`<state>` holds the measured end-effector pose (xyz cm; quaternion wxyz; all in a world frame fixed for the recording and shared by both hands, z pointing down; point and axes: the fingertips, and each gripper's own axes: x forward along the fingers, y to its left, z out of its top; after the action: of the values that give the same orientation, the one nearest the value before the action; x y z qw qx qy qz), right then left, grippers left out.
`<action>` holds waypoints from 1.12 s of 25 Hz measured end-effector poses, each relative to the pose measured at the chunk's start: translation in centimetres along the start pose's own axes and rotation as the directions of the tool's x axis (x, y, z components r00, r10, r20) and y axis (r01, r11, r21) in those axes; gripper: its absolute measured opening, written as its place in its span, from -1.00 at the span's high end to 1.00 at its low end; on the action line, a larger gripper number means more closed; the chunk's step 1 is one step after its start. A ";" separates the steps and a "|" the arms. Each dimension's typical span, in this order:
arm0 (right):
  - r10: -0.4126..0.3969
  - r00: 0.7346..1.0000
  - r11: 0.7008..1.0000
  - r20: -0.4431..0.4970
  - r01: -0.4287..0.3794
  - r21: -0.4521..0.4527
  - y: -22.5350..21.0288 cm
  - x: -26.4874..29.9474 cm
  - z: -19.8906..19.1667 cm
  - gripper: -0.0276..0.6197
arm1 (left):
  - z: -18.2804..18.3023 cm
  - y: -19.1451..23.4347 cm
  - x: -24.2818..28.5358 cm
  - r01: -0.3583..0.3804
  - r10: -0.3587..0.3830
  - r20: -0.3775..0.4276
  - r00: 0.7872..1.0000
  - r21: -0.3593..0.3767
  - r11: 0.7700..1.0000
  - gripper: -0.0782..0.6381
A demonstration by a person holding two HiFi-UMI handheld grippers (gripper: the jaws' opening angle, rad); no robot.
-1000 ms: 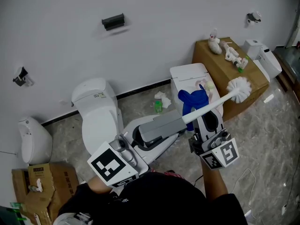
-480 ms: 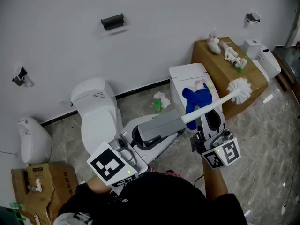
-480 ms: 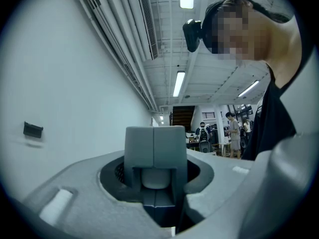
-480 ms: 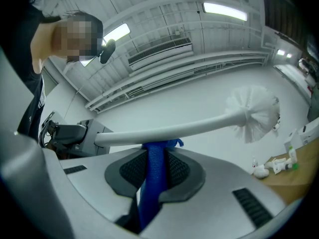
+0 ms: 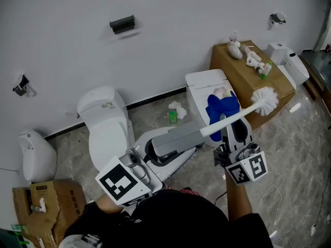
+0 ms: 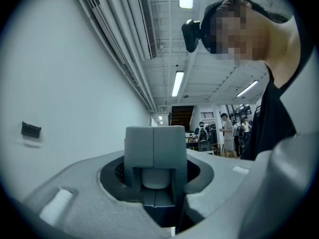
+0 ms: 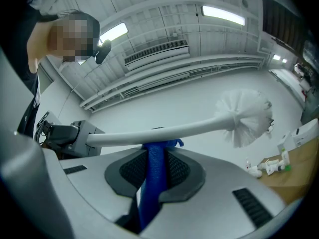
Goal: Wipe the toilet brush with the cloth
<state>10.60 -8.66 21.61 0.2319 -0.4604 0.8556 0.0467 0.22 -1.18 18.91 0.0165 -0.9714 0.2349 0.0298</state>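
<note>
Your left gripper (image 5: 155, 151) sits low at your left. The toilet brush (image 5: 227, 119) runs from its jaws up to the right, with its head in front of the cardboard box (image 5: 243, 71). Your right gripper (image 5: 232, 130) is below the shaft at your right, and the cloth (image 5: 221, 106) in its jaws touches the shaft. The toilet (image 5: 106, 123) stands behind the left gripper against the wall (image 5: 170, 45), with a bottle (image 5: 173, 117) on the floor (image 5: 289, 154) to its right.
</note>
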 end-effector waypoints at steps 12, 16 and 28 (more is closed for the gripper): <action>-0.044 0.999 0.999 0.015 0.044 0.009 -1.7 -0.3 0.6 0.71 | 0.1 -0.1 0.0 0.003 -0.003 0.005 1.000 0.006 1.000 0.33; -0.054 0.998 0.998 0.021 0.054 0.012 -2.2 -0.4 0.8 0.71 | 0.2 -0.1 -0.1 0.004 -0.004 0.007 1.000 0.009 1.000 0.33; -0.106 0.994 0.994 0.035 0.106 0.013 -4.0 -0.9 1.3 0.71 | 0.2 -0.1 0.0 0.019 -0.019 0.016 1.000 0.008 1.000 0.33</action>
<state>14.79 -9.85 21.37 0.2518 -0.5029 0.8260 0.0379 0.26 -1.07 18.69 0.0225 -0.9733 0.2257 0.0363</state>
